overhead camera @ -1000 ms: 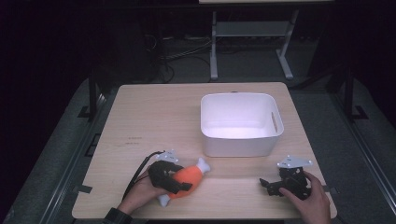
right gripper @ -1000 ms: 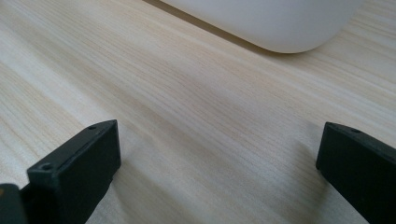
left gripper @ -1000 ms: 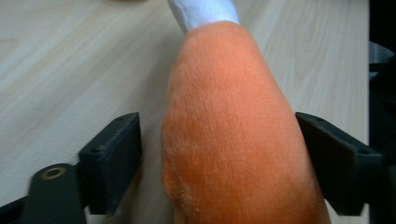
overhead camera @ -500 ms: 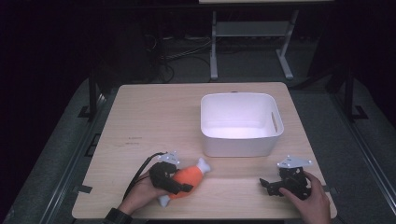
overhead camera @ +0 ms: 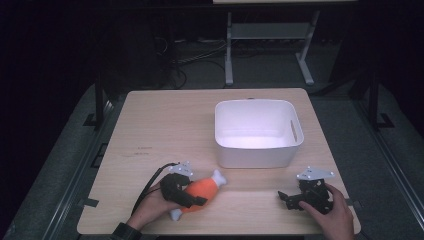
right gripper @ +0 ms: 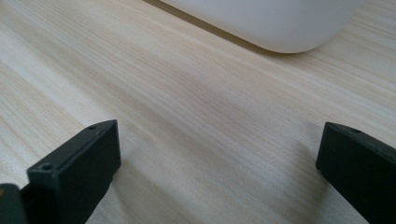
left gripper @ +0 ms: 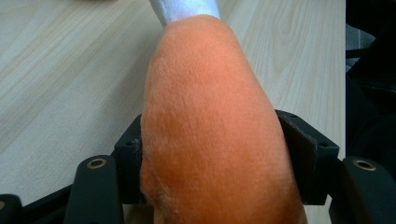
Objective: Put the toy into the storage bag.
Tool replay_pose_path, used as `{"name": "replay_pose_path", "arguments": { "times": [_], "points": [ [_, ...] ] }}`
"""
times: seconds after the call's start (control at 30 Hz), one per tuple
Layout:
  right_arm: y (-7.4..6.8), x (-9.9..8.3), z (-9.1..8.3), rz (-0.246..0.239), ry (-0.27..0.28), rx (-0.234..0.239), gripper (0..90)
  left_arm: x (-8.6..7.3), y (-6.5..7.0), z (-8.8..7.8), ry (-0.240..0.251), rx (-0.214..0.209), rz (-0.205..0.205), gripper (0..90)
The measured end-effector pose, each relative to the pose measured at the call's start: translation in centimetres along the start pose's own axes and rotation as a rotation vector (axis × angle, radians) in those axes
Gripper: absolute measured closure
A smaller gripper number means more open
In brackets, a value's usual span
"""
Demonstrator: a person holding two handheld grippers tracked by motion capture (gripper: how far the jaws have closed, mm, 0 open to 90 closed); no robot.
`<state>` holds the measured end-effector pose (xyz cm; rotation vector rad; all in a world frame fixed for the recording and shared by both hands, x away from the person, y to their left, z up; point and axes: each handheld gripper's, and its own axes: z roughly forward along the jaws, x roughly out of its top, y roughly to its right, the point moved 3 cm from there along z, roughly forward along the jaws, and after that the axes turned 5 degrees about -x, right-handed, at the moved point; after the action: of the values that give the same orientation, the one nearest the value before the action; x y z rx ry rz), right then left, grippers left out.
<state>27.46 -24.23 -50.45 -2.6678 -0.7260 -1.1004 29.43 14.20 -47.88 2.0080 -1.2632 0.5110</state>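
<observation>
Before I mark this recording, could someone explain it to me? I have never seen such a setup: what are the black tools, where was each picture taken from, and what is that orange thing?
No robot here: a person at a wooden table holds a hand-held tool with two black jaws in each hand. The high view looks down from above the person's side. Each of the other two pictures comes from a camera riding on one tool and looking along its jaws.

On the table stands a white bin, empty as far as the high view shows, and near the front edge lies an orange plush toy with white ends.

The left gripper has just been closing its jaws, and its own view shows both pressed against the sides of the toy. The right gripper rests low on the table with its jaws wide apart and nothing between them.
</observation>
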Motion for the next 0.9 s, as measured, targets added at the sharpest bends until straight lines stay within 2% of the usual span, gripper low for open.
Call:
{"name": "replay_pose_path", "arguments": {
  "times": [0.27,0.47,0.73,0.9],
  "points": [
    [0.0,0.0,0.0,0.000,0.000,0.000,0.0,0.3,0.3,-0.3,-0.006,-0.008,0.025,35.4],
    [0.0,0.0,0.0,0.001,-0.001,0.000,0.0,0.8,0.5,-0.8,-0.012,-0.019,0.067,36.1],
    [0.0,0.0,0.0,0.000,0.000,0.000,0.0,1.4,0.4,-1.4,-0.020,-0.028,0.094,36.1],
    [0.0,0.0,0.0,0.001,-0.001,0.000,0.0,1.9,0.5,-1.6,-0.027,-0.051,0.119,36.1]
  ]
}}
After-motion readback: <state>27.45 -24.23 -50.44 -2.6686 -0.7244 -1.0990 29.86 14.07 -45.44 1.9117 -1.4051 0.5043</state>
